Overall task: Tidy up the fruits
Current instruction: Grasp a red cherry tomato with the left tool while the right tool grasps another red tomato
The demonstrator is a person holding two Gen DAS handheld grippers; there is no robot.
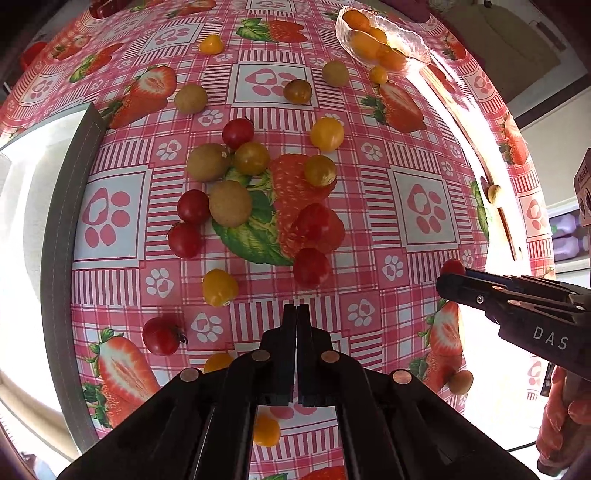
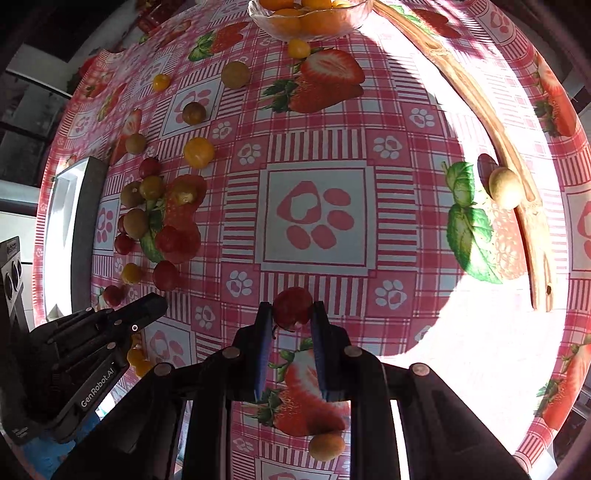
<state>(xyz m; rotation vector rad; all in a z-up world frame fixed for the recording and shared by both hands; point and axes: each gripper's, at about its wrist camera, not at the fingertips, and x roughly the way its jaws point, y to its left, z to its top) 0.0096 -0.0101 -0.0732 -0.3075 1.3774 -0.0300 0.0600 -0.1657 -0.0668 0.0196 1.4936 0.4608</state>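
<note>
Red cherry tomato [image 2: 291,308] clamped between the jaws of the right gripper [image 2: 291,314], lifted just above the strawberry-print tablecloth [image 2: 317,147]. Left gripper [image 1: 297,314] idle over the cloth, jaws pressed together on nothing. Glass bowl [image 2: 354,14] at the far edge already stocked with yellow-orange tomatoes only. Sorting judged at an early stage: mixed cluster [image 1: 255,192] of red tomatoes, yellow tomatoes and brown kiwi berries not yet sorted, with strays scattered well apart; destination for reds not identifiable.
</note>
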